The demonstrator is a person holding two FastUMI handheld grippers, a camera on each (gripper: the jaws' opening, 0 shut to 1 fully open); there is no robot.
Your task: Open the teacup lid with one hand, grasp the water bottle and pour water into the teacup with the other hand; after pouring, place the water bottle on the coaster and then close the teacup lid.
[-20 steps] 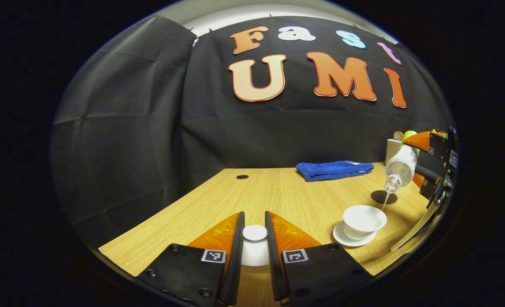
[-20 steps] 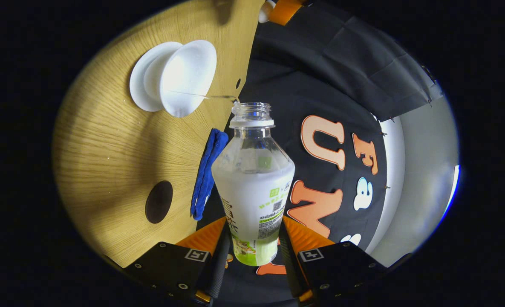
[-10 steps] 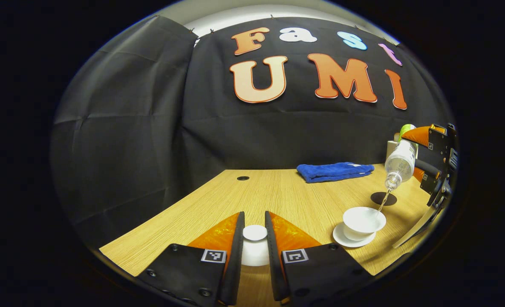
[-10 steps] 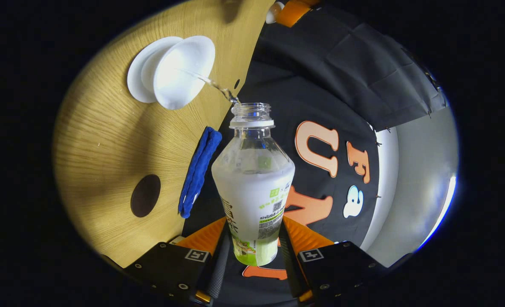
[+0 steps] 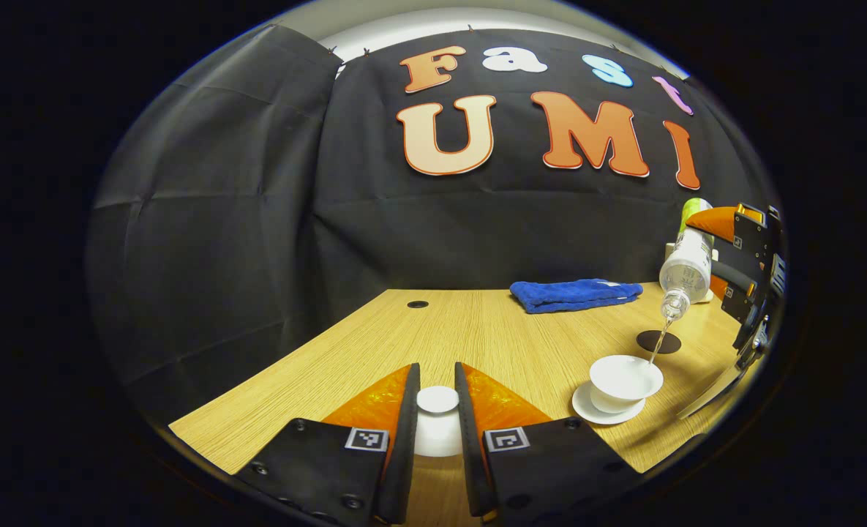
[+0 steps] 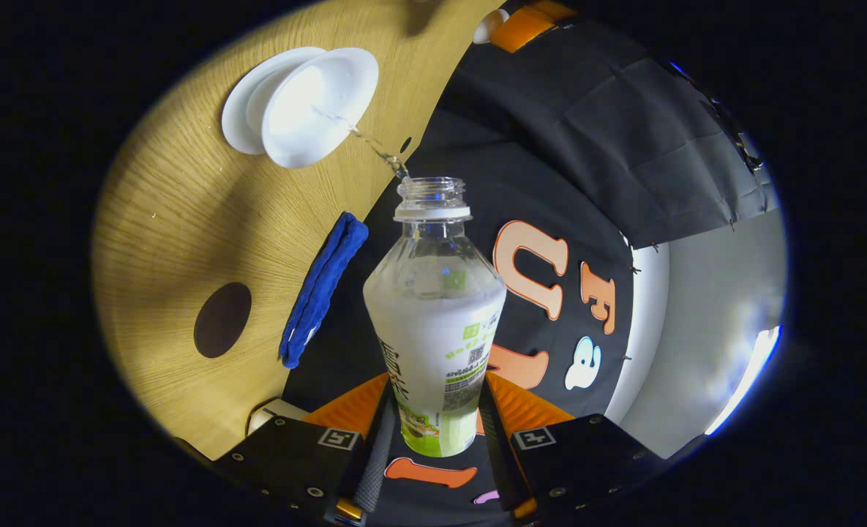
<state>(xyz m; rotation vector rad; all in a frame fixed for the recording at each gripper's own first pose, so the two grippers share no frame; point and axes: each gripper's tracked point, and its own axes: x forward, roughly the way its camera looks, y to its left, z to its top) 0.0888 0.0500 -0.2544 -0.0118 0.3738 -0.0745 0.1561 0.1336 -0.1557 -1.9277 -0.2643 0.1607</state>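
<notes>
Right gripper view: the right gripper [image 6: 433, 432] clamps the tilted water bottle [image 6: 434, 322], pouring into the teacup [image 6: 316, 106]; the stream should stay centred. The left gripper [image 5: 437, 432] pinches the lid [image 5: 437, 421].

1. Your table [image 5: 477, 329] looks like pale matt wood with fine grain.
2. Your water bottle [image 6: 433, 307] is clear, glossy plastic with a printed label.
3. Your teacup [image 5: 623, 380] and saucer [image 5: 587, 410] look like smooth white glazed ceramic.
4. The blue towel [image 5: 572, 294] is soft, nubby cloth.

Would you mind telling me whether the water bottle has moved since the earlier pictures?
Yes: the water bottle has risen and tipped steeper, its base now higher above the blue towel.
</notes>
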